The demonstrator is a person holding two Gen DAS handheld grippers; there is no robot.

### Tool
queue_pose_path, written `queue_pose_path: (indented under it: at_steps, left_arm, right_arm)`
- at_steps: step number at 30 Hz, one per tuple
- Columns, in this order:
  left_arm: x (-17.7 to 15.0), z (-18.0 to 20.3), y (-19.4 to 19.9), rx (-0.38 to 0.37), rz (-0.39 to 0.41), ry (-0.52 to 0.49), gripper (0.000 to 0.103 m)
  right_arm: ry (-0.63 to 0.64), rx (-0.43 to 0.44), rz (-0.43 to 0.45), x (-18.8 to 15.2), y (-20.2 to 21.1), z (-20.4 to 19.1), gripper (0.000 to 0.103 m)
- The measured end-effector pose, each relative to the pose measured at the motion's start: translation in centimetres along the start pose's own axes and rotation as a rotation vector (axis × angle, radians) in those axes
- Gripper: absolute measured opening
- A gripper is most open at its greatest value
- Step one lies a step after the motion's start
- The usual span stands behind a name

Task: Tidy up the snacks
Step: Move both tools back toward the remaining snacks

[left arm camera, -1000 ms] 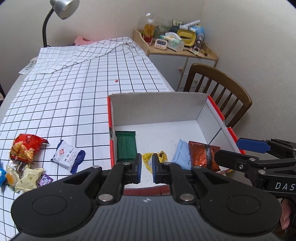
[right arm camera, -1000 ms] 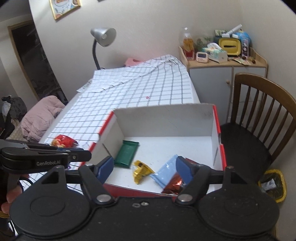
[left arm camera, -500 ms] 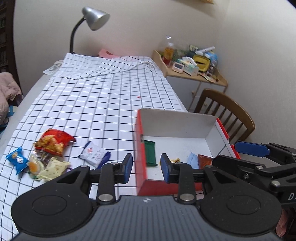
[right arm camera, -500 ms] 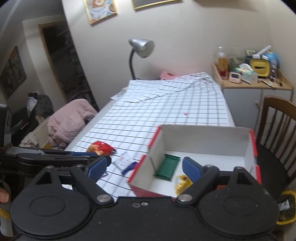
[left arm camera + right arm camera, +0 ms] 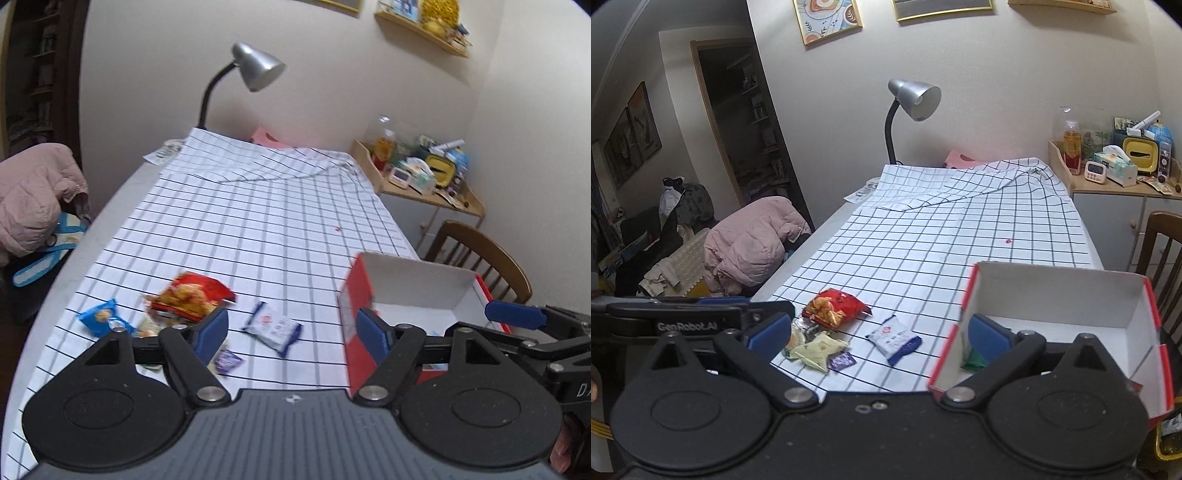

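A red-and-white box [image 5: 351, 295] [image 5: 1060, 291] stands on the checked tablecloth at the right, with a green bar [image 5: 973, 360] inside. Left of it lie loose snacks: a red chip bag [image 5: 192, 295] [image 5: 834, 306], a white-and-blue packet [image 5: 273, 328] [image 5: 895, 338], a blue packet [image 5: 101, 317], a pale yellow packet [image 5: 818, 349] and a small purple one [image 5: 842, 361]. My left gripper [image 5: 291, 330] hovers above the packets, its jaws opening with nothing gripped. My right gripper [image 5: 878, 332] is beside it, near the box's left wall, also opening and empty.
A grey desk lamp [image 5: 914, 98] stands at the table's far end. A wooden chair [image 5: 484, 254] and a cluttered cabinet [image 5: 1123, 188] are to the right. A pink jacket [image 5: 750, 243] lies on furniture to the left of the table.
Both grippers have pulled back from over the box and swung left toward the loose snacks. The left jaws went from shut to wide apart; the right jaws spread further.
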State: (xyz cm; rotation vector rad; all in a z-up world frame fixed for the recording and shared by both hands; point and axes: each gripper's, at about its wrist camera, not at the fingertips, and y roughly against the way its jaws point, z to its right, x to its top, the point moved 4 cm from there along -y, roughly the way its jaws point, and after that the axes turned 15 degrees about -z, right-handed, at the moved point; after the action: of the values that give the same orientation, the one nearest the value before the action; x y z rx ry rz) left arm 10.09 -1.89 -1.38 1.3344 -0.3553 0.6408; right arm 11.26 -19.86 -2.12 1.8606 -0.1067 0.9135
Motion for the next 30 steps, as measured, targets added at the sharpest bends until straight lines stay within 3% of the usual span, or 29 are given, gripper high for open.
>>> queue_pose_path:
  at_steps: [5,12,22,30]
  left_arm:
    - [0.1,-4.1,0.6,0.016,0.014,0.014,0.084]
    - [0.2,-10.7,-0.4,0.02,-0.026,0.085,0.095]
    - [1.2,-19.2,-4.0,0.138,-0.067,0.187,0.096]
    - [1.7,-21.7,-8.9,0.212,-0.151,0.199,0.096]
  right_arm:
    - [0.008,-0.008,-0.013,0.4,-2.2,-2.7,0.103]
    - [0.001,-0.028,-0.059,0.5,-6.2,-5.7,0.103]
    - [-0.04,-0.065,-0.145,0.0,-12.7,-8.4,0.102]
    - [-0.07,-0.107,-0.201,0.0,-17.6,-9.3,0.102]
